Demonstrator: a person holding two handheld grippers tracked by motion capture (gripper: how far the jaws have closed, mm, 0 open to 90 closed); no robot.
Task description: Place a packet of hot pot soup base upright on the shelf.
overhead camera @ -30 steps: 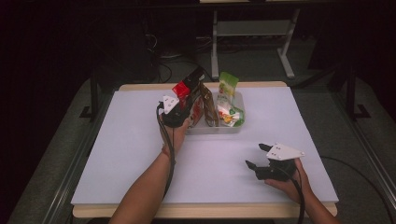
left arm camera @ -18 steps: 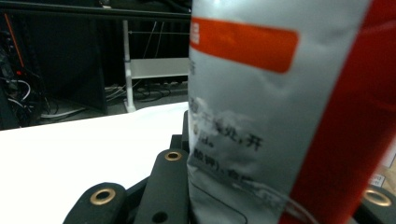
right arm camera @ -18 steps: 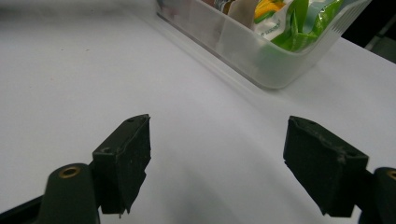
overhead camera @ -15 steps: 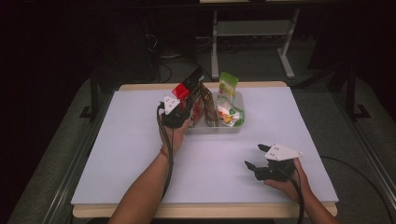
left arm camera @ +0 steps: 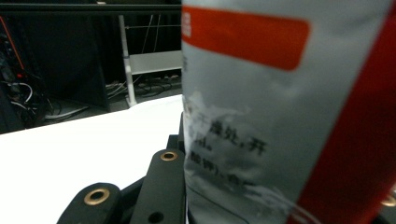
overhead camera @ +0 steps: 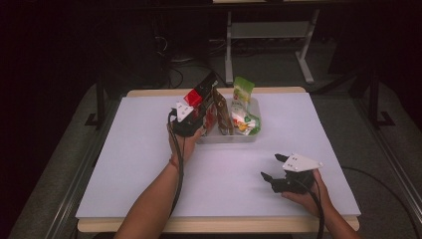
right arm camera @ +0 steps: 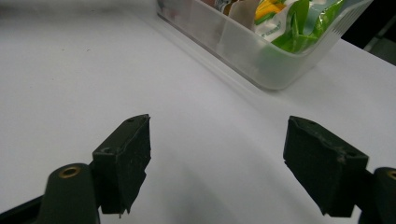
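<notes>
White laminate covers the table (overhead camera: 139, 164), the largest item I see from the high view, with a pale wooden edge along its near and far sides. Toward the far centre of it stands 1 clear plastic bin (overhead camera: 249, 135), holding several snack packets upright, among them a green packet (overhead camera: 243, 90) that rises above the rim; the right gripper view shows the same bin (right arm camera: 261, 56) with green and yellow wrappers behind its wall. At the bin's left end I hold the red-and-silver packet (overhead camera: 199, 94), tilted, its lower part down at the bin's left end and its top leaning up and away. The left gripper (overhead camera: 191, 117) has this packet (left arm camera: 280, 116) between its 2 jaws, the left-hand pad lying against the foil; the jaws have just been opening slightly, yet the packet remains between them. The right gripper (overhead camera: 272, 169) rests low over bare table near the front right corner, well apart from the bin, its 2 jaws spread wide (right arm camera: 217, 168) with nothing between them.
</notes>
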